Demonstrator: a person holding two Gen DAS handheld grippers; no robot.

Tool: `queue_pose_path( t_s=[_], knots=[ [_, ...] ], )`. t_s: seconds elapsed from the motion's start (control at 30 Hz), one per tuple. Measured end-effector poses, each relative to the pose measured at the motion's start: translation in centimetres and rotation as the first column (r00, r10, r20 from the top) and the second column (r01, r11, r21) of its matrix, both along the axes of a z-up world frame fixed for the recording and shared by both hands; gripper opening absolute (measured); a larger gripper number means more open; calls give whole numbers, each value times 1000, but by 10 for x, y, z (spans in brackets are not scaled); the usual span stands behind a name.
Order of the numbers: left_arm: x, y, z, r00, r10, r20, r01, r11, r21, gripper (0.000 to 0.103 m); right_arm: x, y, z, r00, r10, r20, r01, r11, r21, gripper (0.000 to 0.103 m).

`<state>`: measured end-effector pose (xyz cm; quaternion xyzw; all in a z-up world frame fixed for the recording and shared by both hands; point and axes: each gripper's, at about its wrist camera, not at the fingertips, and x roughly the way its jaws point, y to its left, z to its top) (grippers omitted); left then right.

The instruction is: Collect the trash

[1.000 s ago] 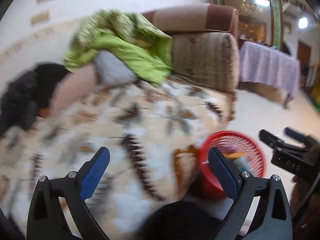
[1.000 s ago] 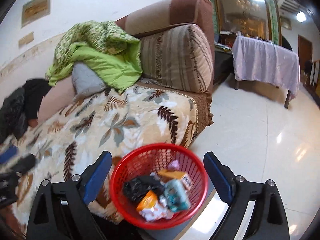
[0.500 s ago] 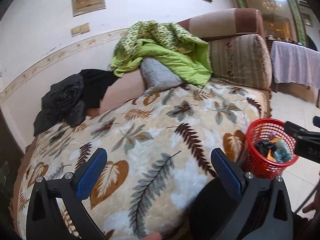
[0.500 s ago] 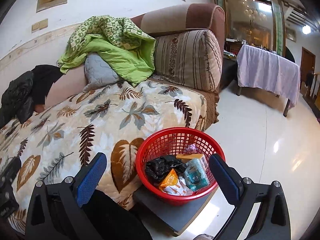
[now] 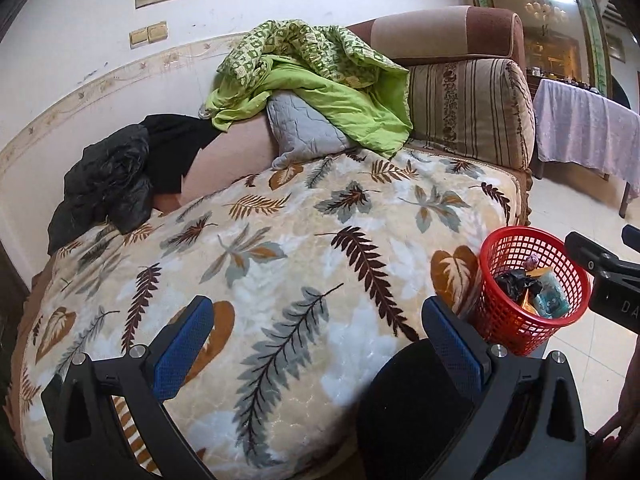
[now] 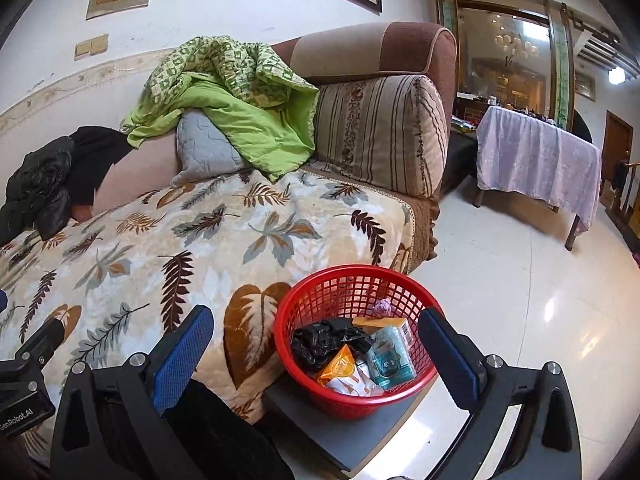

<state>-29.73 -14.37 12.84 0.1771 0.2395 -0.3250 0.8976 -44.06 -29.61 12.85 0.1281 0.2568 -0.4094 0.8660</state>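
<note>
left tongs (image 5: 316, 344) spread empty, right tongs (image 6: 316, 344) spread empty, red basket (image 6: 352, 280) upright, mouth up

Probably a home living room: blanketed sofa (image 6: 224, 240), draped table (image 6: 536, 160).

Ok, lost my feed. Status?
Both grippers open, empty: left gripper, right gripper. Basket holds trash, on grey stand. Nothing blocking.

both hand-held grippers, left (image 5: 316, 344) and right (image 6: 316, 348), level, jaws wide apart, empty
</note>
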Motion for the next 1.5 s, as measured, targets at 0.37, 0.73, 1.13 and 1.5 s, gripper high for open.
queue_pose_path(
  t_s=[0.37,0.73,1.13,1.5],
  knots=[
    [2,2,0,1000,1,-7,-1,1000,-4,103,0,0,-2,1000,-2,-8,2,1000,7,103],
    [3,3,-1,1000,-1,-8,1,1000,-6,103,0,1,-4,1000,1,-14,-1,1000,10,103],
    [3,3,-1,1000,-1,-8,1,1000,-8,103,0,0,-4,1000,1,-14,-1,1000,10,103],
    [3,4,0,1000,0,-11,0,1000,-8,103,1,1,-4,1000,2,-15,-2,1000,8,103]
  ],
)
